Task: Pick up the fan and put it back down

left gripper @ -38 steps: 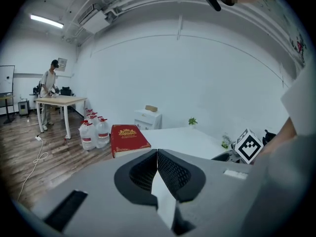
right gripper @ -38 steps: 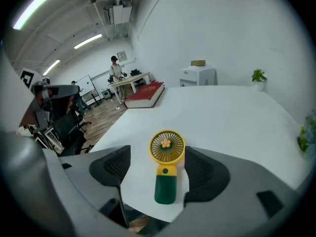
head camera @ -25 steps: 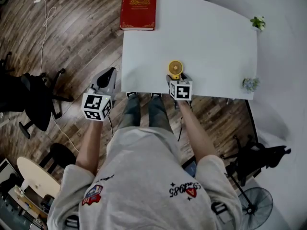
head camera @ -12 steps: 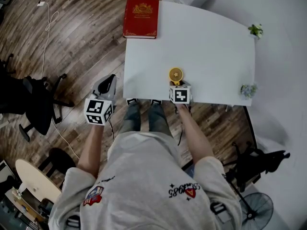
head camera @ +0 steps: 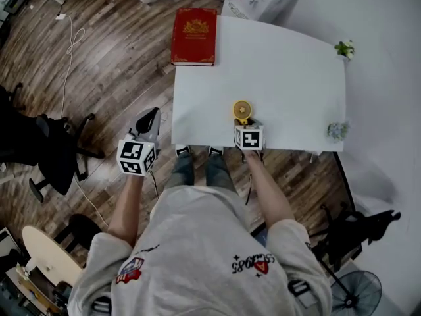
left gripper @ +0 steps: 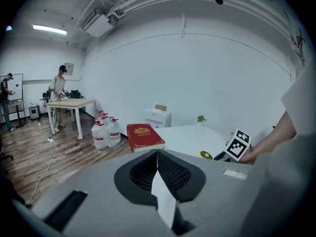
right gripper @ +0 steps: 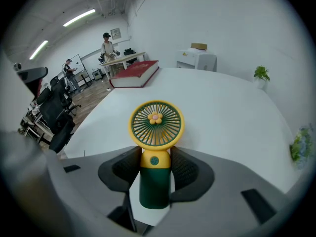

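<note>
A small fan [right gripper: 156, 124] with a yellow round head and a green handle stands upright near the white table's [head camera: 283, 64] front edge. My right gripper [right gripper: 155, 157] has just been closing and is shut on the fan's handle, one pad on each side. From the head view the fan [head camera: 241, 108] shows just beyond the right gripper [head camera: 244, 122]. My left gripper [head camera: 151, 117] hangs off the table's left side over the wooden floor. Its jaws [left gripper: 158, 154] are shut with nothing between them. The fan [left gripper: 206, 155] also shows small at the right of the left gripper view.
A red book [head camera: 194, 36] lies on the table's far left corner. Two small potted plants [head camera: 343, 48] [head camera: 338, 130] stand along its right edge. A black office chair [head camera: 39, 150] is on the floor to the left. Water bottles [left gripper: 103, 132] stand beyond the book.
The right gripper's jaws have drawn in round the fan's handle. The head view has shifted a little, so table and book sit lower in it. The left gripper stays beside the table.
</note>
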